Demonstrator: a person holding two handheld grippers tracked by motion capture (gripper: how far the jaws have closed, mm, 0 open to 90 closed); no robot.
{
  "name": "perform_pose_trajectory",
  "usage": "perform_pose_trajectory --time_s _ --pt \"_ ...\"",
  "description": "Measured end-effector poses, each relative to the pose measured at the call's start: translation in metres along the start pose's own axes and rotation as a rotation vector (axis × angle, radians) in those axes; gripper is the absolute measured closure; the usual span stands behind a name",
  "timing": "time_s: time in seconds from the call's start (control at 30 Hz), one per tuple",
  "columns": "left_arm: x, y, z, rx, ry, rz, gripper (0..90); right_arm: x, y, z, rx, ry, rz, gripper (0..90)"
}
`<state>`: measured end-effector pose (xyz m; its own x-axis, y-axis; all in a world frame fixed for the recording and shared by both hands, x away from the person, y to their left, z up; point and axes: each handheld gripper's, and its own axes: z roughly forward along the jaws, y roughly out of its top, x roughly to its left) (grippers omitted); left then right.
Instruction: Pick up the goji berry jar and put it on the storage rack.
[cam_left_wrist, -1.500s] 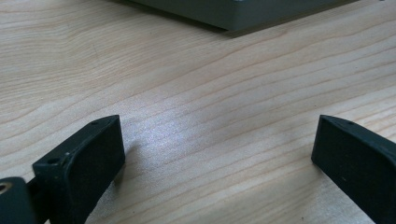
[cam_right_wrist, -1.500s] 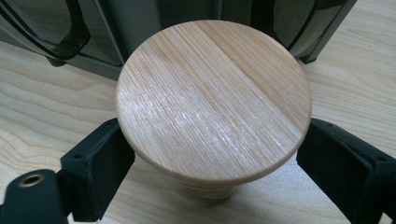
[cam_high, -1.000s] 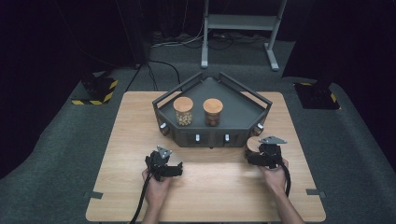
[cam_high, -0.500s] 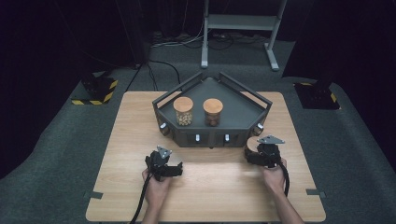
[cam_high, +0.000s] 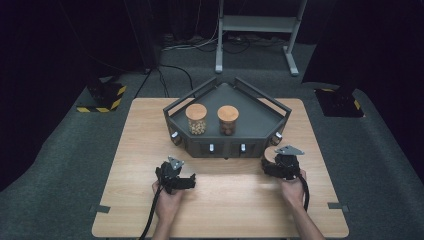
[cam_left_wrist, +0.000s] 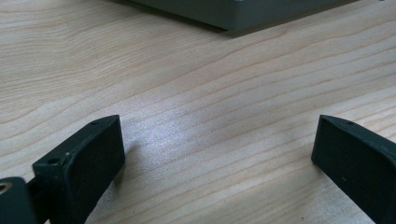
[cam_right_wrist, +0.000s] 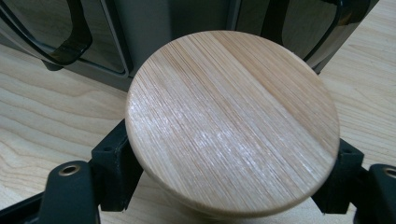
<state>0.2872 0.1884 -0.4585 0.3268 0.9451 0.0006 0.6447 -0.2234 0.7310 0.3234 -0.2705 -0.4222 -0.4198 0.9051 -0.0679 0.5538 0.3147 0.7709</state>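
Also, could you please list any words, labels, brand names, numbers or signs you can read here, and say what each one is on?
None: no readable text shows in any view.
The two jars in the grey tray carry no visible label.
The round wooden lid held in the right gripper is plain wood grain.
The yellow-and-black stripes on the floor base are only a hazard pattern, not lettering.

Pale striped-grain wooden lid (cam_right_wrist: 232, 122)

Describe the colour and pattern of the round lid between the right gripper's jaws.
Pale bamboo lid with fine straight grain stripes, clearest in the right gripper view.
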Motion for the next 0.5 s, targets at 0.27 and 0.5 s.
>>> perform_pose_trajectory --time_s 0.27,0.5 --pt "0.0 0.0 0.0 0.0 0.0 0.0 2.5 -0.0056 -0.0032 -0.0005 -0.013 0.02 0.019 25.5" --pt "0.0 0.0 0.0 0.0 0.0 0.0 2.5 -0.0081 -0.0044 -0.0008 -0.019 0.03 0.023 25.6"
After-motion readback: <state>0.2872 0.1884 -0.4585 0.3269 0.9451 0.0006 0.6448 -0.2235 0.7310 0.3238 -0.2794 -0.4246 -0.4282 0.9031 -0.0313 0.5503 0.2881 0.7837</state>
